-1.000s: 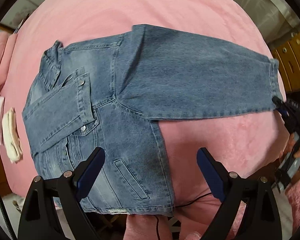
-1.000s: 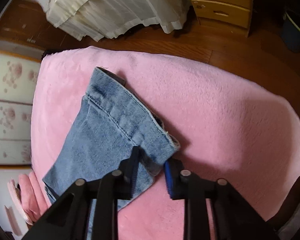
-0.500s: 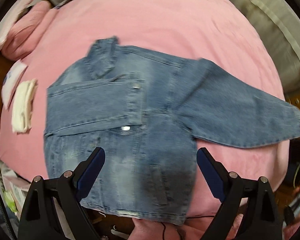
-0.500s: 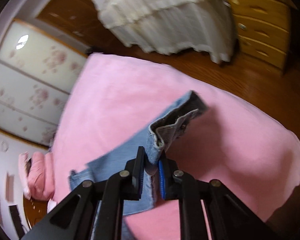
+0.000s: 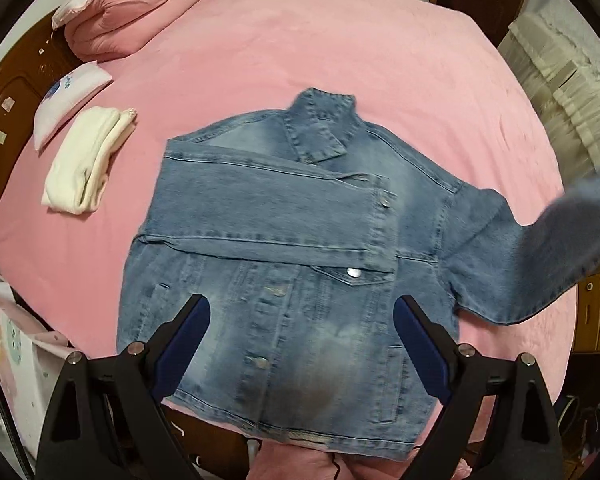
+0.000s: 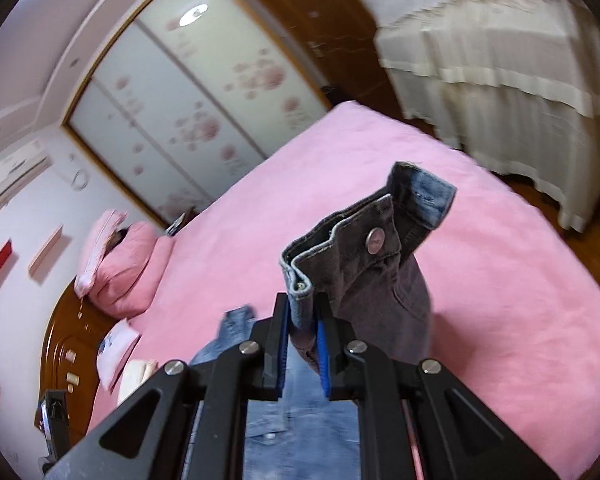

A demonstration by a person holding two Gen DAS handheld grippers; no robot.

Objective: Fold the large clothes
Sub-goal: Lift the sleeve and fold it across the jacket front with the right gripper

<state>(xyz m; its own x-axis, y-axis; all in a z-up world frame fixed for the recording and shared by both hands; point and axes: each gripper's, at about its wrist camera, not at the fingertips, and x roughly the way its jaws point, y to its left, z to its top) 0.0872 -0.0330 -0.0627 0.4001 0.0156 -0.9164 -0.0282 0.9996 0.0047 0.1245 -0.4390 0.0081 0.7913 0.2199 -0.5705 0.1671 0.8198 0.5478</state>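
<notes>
We had the denim jacket (image 5: 284, 248) lying face up in the middle of the pink bed (image 5: 300, 40), collar pointing toward the pillows (image 5: 120, 4). A second earlier its right sleeve (image 5: 540, 248) lay flat on the blanket, stretched away from the jacket's body, with our right gripper (image 6: 302, 320) just closing on the cuff (image 6: 360, 240). By this moment that cuff had come well off the bed: the right gripper's jaws were clenched on its edge, and the sleeve rose from the shoulder in a blurred arc beside the jacket. The other sleeve (image 5: 268, 212) was already folded across the chest, so we judged this lift to be the start of the matching fold, with the bottom half left to double over afterwards.

Our left gripper (image 5: 302, 350) hung over the jacket's hem with its jaws spread wide and nothing between them.

The denim looked heavy and stiff, faded pale across the chest and darker at the seams. The held cuff kept its own shape, a thick doubled band with a metal snap (image 6: 374, 240) and a frayed pale edge. The bed cover under the jacket was soft and fleecy. Beyond the jacket's folded sleeve sat a stack of folded cream cloth (image 5: 86, 164), rounded at its folds.
</notes>
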